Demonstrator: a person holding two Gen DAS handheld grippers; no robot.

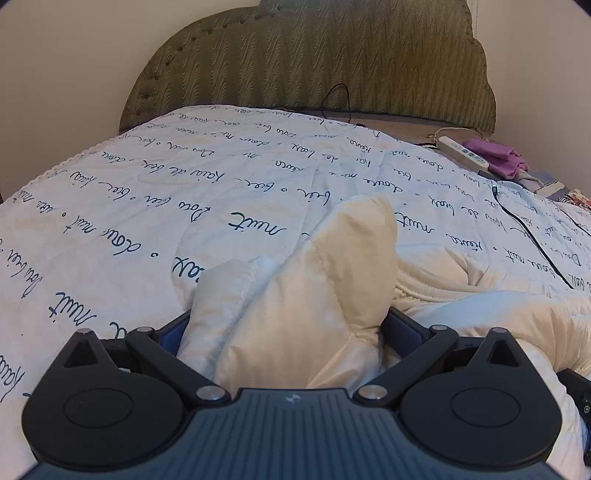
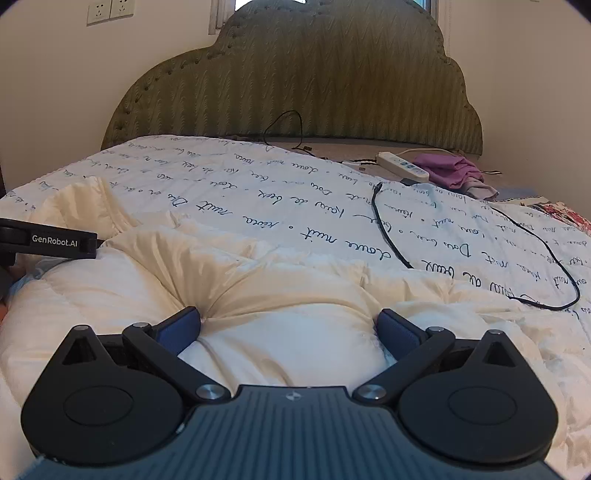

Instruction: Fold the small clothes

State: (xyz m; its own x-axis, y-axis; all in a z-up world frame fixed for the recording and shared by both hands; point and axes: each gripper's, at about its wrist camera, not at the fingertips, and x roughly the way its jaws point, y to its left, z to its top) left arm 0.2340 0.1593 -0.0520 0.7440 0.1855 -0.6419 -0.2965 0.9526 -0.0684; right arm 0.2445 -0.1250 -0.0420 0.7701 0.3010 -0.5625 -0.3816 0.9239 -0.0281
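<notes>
Sideways, "GenRobot.AI" marks left tongs [image 2: 48, 240] beside cream garment [image 2: 280, 295].

Soft, dim daylight comes from the window [image 2: 236, 4] behind the headboard [image 2: 295, 85], with fisheye bending at dark, vignetted corners.

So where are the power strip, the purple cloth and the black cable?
power strip [image 2: 402, 165], right wrist view, middle of its white body
purple cloth [image 2: 445, 170], right wrist view, crumpled middle
black cable [image 2: 384, 230], right wrist view, left curve of loop

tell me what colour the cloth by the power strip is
Purple cloth, beside the white power strip; clearest in the right wrist view.
</notes>
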